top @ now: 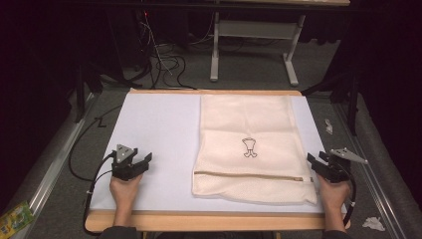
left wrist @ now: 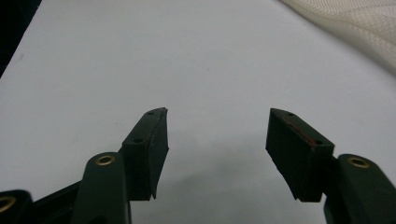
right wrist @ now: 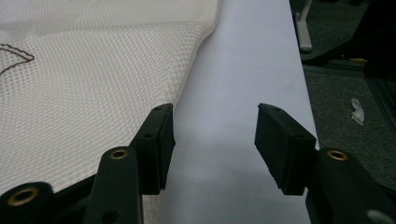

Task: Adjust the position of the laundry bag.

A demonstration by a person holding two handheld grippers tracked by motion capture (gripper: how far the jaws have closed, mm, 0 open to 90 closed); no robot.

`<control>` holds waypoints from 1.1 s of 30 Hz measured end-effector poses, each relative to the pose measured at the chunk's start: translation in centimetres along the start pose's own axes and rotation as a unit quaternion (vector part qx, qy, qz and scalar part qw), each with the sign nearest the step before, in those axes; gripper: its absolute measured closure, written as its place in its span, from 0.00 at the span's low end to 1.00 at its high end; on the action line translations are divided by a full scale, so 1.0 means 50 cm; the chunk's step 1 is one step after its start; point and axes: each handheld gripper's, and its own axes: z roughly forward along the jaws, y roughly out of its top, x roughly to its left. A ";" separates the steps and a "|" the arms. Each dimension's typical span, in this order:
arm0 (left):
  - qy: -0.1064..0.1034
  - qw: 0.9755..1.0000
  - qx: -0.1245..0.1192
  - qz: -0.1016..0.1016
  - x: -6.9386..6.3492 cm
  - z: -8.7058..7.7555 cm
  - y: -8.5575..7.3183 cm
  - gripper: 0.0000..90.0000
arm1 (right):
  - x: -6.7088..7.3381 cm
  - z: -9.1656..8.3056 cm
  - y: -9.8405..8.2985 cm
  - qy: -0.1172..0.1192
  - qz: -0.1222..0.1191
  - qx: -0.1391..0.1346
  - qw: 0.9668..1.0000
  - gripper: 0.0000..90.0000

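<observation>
A cream mesh laundry bag [top: 251,144] lies flat on the white table top [top: 154,129], with a zip near its front edge and a small dark emblem [top: 249,147] in its middle. My left gripper [top: 144,162] rests open at the front left, well clear of the bag; its jaws stand wide over bare white surface [left wrist: 217,135], and a corner of the bag [left wrist: 355,23] shows at the upper right. My right gripper [top: 313,162] is open at the bag's right front edge. Its left jaw hangs over the mesh [right wrist: 93,84], its right jaw over the white top, nothing between them [right wrist: 215,128].
The table top has a wooden rim [top: 209,221] at the front. Beyond it lie dark floor, cables [top: 164,64] and a grey table frame [top: 254,45]. Crumpled scraps [top: 373,223] lie on the floor at right, a green packet [top: 15,219] at left.
</observation>
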 end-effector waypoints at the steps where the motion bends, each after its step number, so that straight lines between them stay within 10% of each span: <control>1: 0.000 1.000 0.000 0.000 0.000 0.000 0.000 0.43 | 0.000 0.000 0.000 0.000 0.000 0.001 1.000 0.53; 33: -0.017 1.000 0.007 -0.012 -0.003 0.004 0.012 0.32 | -0.008 0.003 0.005 0.009 0.018 0.008 1.000 0.49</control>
